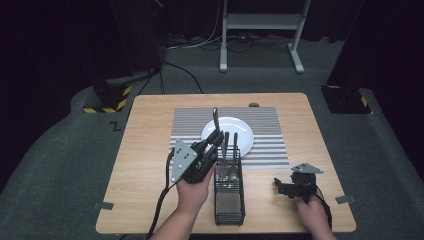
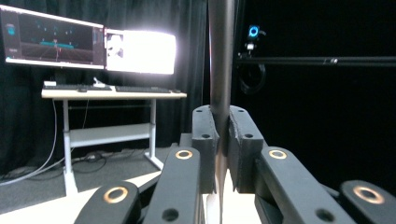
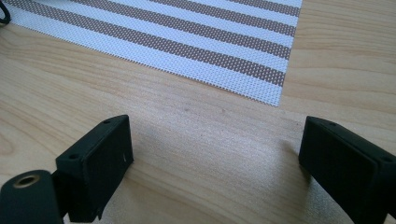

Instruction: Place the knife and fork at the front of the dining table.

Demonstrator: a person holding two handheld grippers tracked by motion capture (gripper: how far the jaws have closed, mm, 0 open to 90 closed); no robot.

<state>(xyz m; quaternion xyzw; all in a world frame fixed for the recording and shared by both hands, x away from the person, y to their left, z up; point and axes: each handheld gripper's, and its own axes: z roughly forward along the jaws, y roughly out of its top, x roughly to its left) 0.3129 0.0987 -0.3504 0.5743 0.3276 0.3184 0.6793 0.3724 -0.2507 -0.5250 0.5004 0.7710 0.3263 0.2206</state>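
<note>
The pale wooden tabletop is evenly lit amid a dark room. A white monitor screen glares, overexposed. Nearby black tool parts look soft.

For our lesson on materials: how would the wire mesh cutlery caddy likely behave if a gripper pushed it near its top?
The caddy is tall and narrow on smooth wood, so it would probably tip or slide rather than stay put. Its open mesh suggests it is light though stiff. The utensils standing upright at one end likely make it top-heavy there.
</note>
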